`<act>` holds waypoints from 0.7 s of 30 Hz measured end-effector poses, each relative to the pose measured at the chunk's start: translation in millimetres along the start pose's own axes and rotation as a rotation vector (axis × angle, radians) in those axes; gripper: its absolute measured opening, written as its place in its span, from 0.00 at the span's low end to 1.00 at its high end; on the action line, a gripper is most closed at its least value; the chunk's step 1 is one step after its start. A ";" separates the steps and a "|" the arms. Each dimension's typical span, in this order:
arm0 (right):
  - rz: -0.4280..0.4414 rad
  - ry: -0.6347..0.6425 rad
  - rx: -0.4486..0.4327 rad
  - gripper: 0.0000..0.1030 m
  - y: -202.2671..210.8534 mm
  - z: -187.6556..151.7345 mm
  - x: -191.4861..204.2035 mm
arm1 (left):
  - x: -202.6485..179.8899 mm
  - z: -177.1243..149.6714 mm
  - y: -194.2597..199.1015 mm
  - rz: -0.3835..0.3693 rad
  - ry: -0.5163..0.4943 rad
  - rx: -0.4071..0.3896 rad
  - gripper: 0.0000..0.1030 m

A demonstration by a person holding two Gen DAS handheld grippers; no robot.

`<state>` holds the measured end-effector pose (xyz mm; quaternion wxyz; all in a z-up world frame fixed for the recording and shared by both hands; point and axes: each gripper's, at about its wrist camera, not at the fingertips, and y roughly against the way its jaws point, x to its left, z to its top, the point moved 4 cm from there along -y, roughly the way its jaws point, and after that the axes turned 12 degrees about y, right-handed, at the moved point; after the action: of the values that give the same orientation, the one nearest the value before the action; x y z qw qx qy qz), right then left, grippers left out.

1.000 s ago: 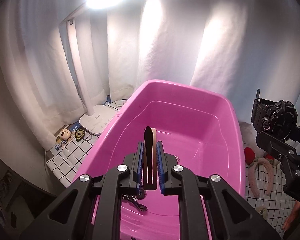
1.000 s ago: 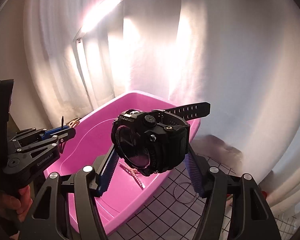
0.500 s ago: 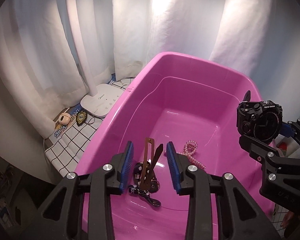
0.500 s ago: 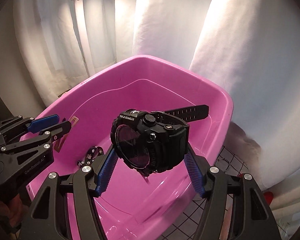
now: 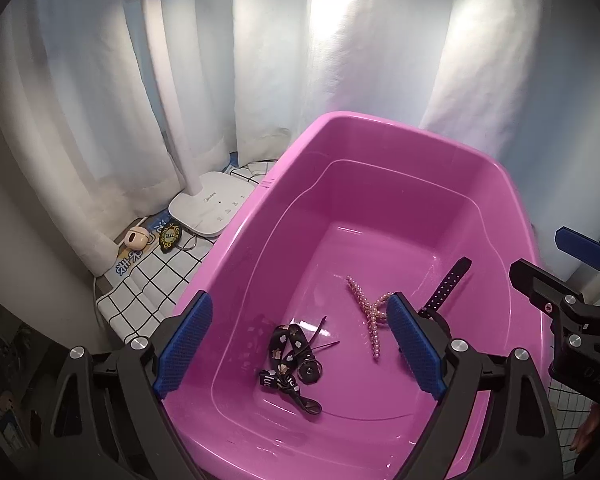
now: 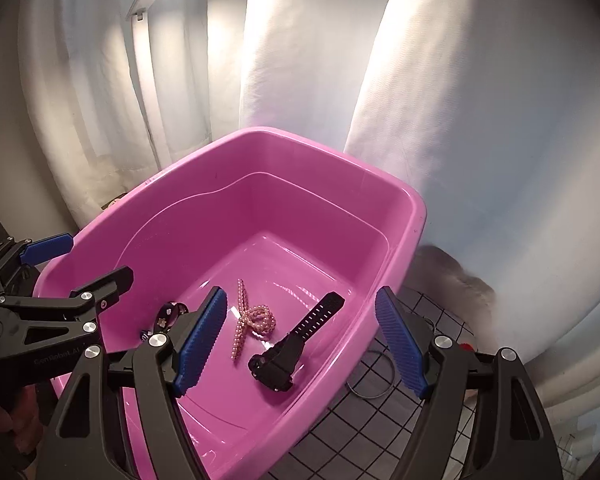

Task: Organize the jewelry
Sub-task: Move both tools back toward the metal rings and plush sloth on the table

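A pink plastic bin [image 5: 284, 176] [image 6: 416, 208] holds three items. A black flowered strap with a metal clasp [image 5: 290, 364] lies at its near left. A pink bead string [image 5: 366, 308] [image 6: 252, 320] lies in the middle. A black watch [image 6: 286, 350] lies at the right, only its band [image 5: 448, 284] showing in the left wrist view. My left gripper [image 5: 300, 344] is open and empty above the strap. My right gripper [image 6: 300, 336] is open and empty above the watch.
A white desk lamp base [image 5: 210, 208], a small cream gadget [image 5: 134, 238] and a black badge [image 5: 170, 236] sit on the checked cloth [image 5: 140, 292] left of the bin. A thin ring [image 6: 374, 376] lies on the cloth at the bin's right. White curtains hang behind.
My left gripper opened and dropped the strap into the bin. My right gripper opened and the watch fell into the bin. Both grippers now hover empty.
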<state>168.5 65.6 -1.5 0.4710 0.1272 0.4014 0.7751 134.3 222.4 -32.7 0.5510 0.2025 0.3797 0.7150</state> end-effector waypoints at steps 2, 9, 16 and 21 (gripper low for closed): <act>0.007 -0.022 -0.005 0.71 5.8 -5.1 -2.7 | -2.4 -0.9 4.5 -0.009 0.005 -0.001 0.87; 0.001 -0.112 -0.046 0.71 40.6 -37.8 -14.1 | -18.5 -12.6 22.9 -0.051 0.016 0.003 0.92; -0.069 -0.235 -0.027 0.71 80.4 -107.1 -47.5 | -55.9 -24.8 50.2 -0.143 -0.020 -0.011 0.92; -0.149 -0.354 -0.001 0.71 110.7 -159.9 -86.4 | -99.2 -39.2 72.8 -0.256 -0.076 -0.019 0.93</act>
<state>52.3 -112.6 -6.9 0.5905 0.2310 0.3202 0.7039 91.2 108.9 11.1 0.6537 0.1741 0.3744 0.6342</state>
